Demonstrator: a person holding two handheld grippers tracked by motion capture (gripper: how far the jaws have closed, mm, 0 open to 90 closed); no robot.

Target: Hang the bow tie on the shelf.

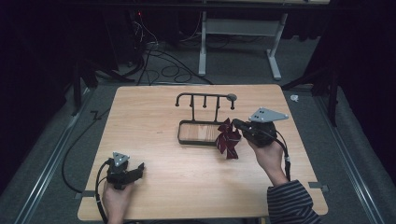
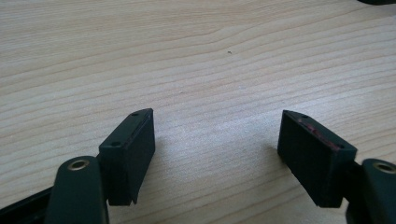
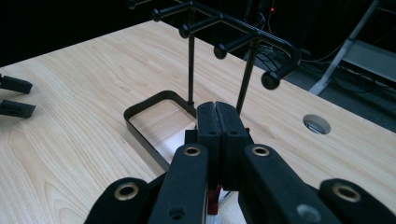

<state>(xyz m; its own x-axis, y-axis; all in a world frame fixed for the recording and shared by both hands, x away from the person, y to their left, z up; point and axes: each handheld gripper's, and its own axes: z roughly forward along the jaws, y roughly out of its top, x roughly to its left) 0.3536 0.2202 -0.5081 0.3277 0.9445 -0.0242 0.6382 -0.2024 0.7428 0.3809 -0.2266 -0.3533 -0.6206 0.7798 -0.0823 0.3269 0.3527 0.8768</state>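
Scrunchie (image 1: 228, 138) beside rack (image 1: 204, 99); table (image 1: 154, 177)

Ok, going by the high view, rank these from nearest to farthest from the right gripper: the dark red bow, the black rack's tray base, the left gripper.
1. The dark red bow, clamped at the right gripper itself, hanging by the tray's right end.
2. The tray base of the black rack, just left of the bow at mid-table.
3. The left gripper, open, at the near left.

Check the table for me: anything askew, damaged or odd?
Nothing stands out. The black hook rack stands upright in its tray on the wooden table. A dark red bow hangs from the right tongs beside the tray. The left tongs are open over bare wood.
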